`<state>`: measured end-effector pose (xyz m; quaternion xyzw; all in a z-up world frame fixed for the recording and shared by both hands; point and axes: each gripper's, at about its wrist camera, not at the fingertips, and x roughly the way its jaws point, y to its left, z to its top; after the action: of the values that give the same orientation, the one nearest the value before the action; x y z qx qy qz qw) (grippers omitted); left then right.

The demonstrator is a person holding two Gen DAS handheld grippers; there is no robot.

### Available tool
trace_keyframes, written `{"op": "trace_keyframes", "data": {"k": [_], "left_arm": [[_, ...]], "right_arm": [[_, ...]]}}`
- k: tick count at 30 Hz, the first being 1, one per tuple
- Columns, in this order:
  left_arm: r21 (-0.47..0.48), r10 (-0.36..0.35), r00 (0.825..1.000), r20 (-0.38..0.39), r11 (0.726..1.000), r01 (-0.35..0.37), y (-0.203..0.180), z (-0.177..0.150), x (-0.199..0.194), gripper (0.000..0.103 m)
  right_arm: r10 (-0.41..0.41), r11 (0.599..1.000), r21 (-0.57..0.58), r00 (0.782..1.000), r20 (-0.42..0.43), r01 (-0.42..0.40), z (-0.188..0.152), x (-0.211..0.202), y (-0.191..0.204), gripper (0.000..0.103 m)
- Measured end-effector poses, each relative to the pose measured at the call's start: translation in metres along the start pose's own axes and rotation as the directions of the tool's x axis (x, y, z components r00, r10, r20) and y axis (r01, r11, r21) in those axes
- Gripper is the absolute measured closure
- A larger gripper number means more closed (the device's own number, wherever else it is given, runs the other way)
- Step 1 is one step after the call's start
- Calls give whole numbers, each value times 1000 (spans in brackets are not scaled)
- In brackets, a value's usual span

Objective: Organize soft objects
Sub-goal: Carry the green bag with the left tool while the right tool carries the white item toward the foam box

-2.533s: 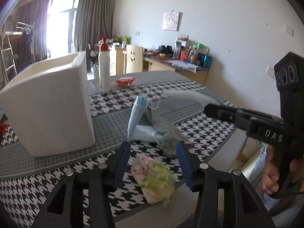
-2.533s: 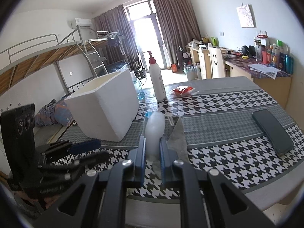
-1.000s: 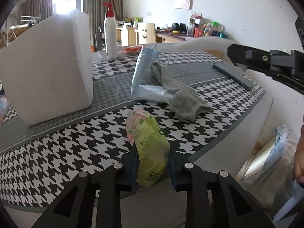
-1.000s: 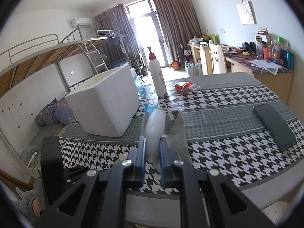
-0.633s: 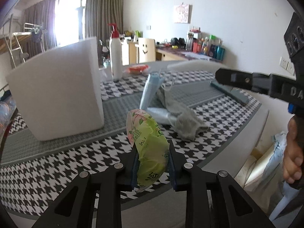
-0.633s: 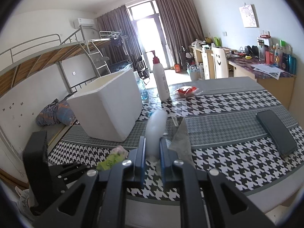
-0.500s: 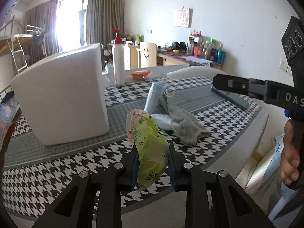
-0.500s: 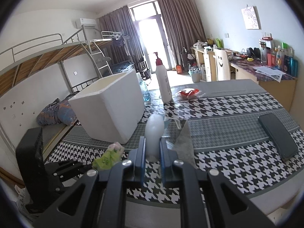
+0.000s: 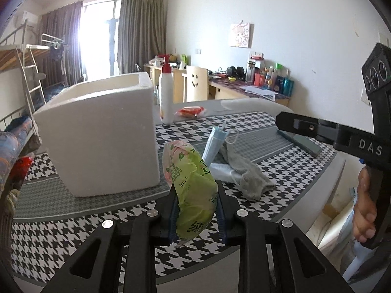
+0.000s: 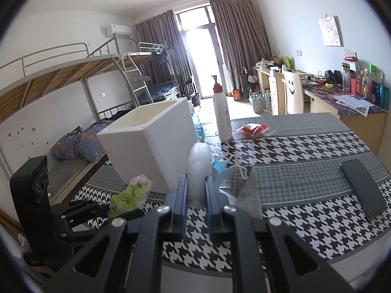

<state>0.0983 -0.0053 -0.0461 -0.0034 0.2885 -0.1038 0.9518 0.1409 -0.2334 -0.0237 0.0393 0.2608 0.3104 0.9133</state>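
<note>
Houndstooth table; foam box; masks; sock; phone

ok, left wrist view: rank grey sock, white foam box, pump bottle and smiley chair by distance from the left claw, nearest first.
1. Grey sock, just right of the left claw, on the houndstooth cloth.
2. White foam box, left; its near corner is close to the sock's range, so 1 and 2 are tight.
3. Pump bottle, behind the box, centre.
4. Smiley chair, beyond the table.
</note>
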Motion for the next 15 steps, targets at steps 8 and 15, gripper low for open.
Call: {"op": "trace_keyframes", "data": {"k": [8,15], "left_arm": [[-4,4,999,51,1000,-4,4,12,-17,75],[-1,-1,996,94,1000,2,3,21,-27,75]], "right_arm": [[14,1000,-14,999,31,-13,4,-5,7,87],[33,999,-31,998,57,-31,11,-6,10,87]]}}
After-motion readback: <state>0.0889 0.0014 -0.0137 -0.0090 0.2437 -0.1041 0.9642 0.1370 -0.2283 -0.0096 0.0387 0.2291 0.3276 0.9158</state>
